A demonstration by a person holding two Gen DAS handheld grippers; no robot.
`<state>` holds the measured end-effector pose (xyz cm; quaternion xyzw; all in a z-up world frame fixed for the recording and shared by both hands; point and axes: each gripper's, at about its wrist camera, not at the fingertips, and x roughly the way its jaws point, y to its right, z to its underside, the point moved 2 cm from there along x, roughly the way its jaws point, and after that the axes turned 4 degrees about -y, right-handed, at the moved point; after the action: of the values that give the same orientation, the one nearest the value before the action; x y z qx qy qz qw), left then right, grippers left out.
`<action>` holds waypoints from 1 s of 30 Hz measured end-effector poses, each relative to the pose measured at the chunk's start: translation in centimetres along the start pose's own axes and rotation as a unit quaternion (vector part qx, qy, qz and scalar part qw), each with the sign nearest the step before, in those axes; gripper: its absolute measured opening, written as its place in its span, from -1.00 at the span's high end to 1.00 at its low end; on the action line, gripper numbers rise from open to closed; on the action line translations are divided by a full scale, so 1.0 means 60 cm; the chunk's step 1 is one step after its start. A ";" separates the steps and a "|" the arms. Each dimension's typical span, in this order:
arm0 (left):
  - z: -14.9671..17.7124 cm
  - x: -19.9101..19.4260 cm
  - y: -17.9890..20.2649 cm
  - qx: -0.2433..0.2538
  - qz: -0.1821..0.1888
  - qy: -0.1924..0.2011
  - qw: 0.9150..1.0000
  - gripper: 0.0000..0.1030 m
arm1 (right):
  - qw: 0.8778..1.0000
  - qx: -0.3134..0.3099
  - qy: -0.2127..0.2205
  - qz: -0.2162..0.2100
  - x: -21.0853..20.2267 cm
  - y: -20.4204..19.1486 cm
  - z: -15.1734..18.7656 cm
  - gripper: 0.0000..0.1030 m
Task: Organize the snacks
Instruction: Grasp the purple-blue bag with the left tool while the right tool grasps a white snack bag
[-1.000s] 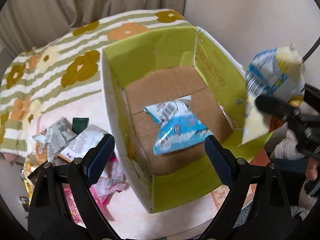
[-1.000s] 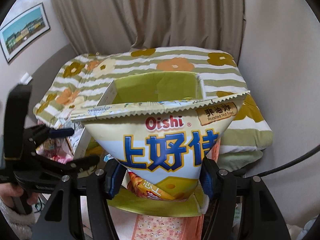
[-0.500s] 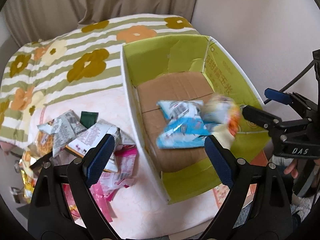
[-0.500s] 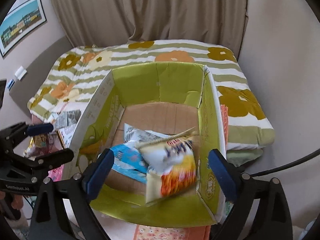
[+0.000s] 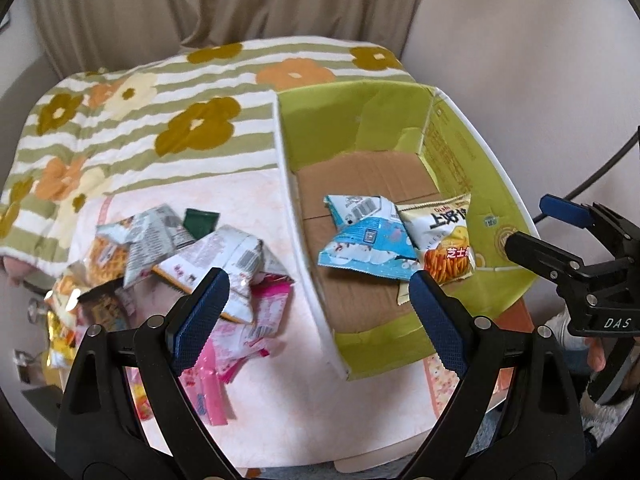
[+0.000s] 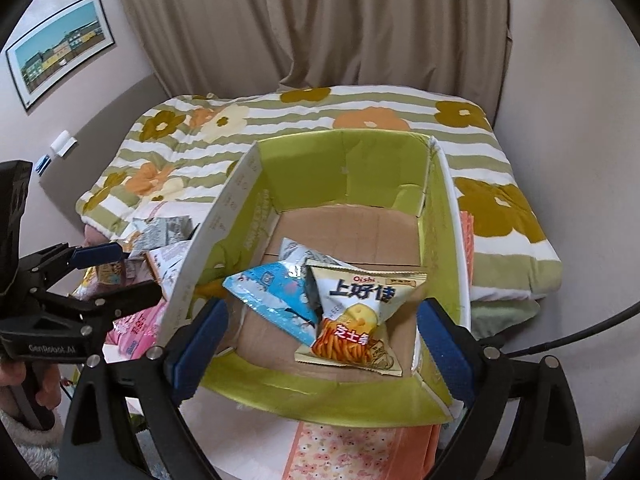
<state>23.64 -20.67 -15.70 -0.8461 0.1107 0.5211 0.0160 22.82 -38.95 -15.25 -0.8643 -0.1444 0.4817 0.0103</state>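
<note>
The loose snack packets (image 5: 192, 264) lay heaped on the pale tabletop (image 5: 280, 412) in the lower left of the left wrist view, outside the green cardboard box (image 5: 456, 152). The topmost white packet (image 5: 224, 264) ran its long axis from lower left to upper right, touching the left pad in the picture. Inside the box, at centre right, the blue packet (image 5: 368, 244) and the Oishi bag (image 6: 356, 316) lay overlapping on the brown floor. The left gripper (image 5: 320, 296) stood wide and empty, near the heap, so it seemed the nearer one. The right gripper (image 6: 320, 332) stood wide and empty over the box.
</note>
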 end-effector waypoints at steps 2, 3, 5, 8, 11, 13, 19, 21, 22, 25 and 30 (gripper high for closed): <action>0.010 -0.014 -0.008 -0.009 -0.006 0.004 1.000 -0.76 | 1.000 -0.006 0.006 -0.007 -0.009 -0.009 0.000 -0.83; 0.018 -0.025 -0.013 -0.014 -0.011 0.008 1.000 -0.76 | 1.000 -0.009 0.011 -0.012 -0.014 -0.014 0.000 -0.83; 0.029 -0.041 -0.023 -0.021 -0.022 0.015 0.999 -0.76 | 0.999 -0.016 0.021 -0.022 -0.023 -0.026 0.001 -0.83; 0.055 -0.065 -0.045 -0.038 -0.046 0.022 0.998 -0.76 | 0.998 -0.029 0.032 -0.040 -0.034 -0.050 -0.001 -0.83; 0.083 -0.086 -0.077 -0.058 -0.071 0.027 0.995 -0.76 | 0.996 -0.047 0.044 -0.063 -0.043 -0.080 -0.002 -0.83; 0.101 -0.100 -0.102 -0.073 -0.086 0.033 0.993 -0.76 | 0.994 -0.057 0.049 -0.073 -0.046 -0.101 -0.001 -0.83; 0.133 -0.127 -0.180 -0.106 -0.105 0.045 0.988 -0.76 | 0.992 -0.075 0.047 -0.092 -0.035 -0.165 -0.001 -0.83; 0.140 -0.132 -0.207 -0.109 -0.105 0.046 0.987 -0.76 | 0.992 -0.077 0.041 -0.093 -0.026 -0.190 -0.003 -0.83; 0.141 -0.131 -0.223 -0.110 -0.104 0.045 0.987 -0.76 | 0.992 -0.077 0.039 -0.092 -0.020 -0.204 -0.005 -0.83; 0.141 -0.119 -0.268 -0.105 -0.099 0.036 0.989 -0.76 | 0.993 -0.071 0.035 -0.083 -0.001 -0.238 -0.010 -0.83; 0.141 -0.089 -0.331 -0.082 -0.071 0.008 0.994 -0.76 | 0.997 -0.015 0.015 -0.069 0.047 -0.295 -0.023 -0.83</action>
<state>17.97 0.78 -16.58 -0.8545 0.0073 0.5191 -0.0178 21.13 -21.07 -14.06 -0.8593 -0.2112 0.4648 0.0327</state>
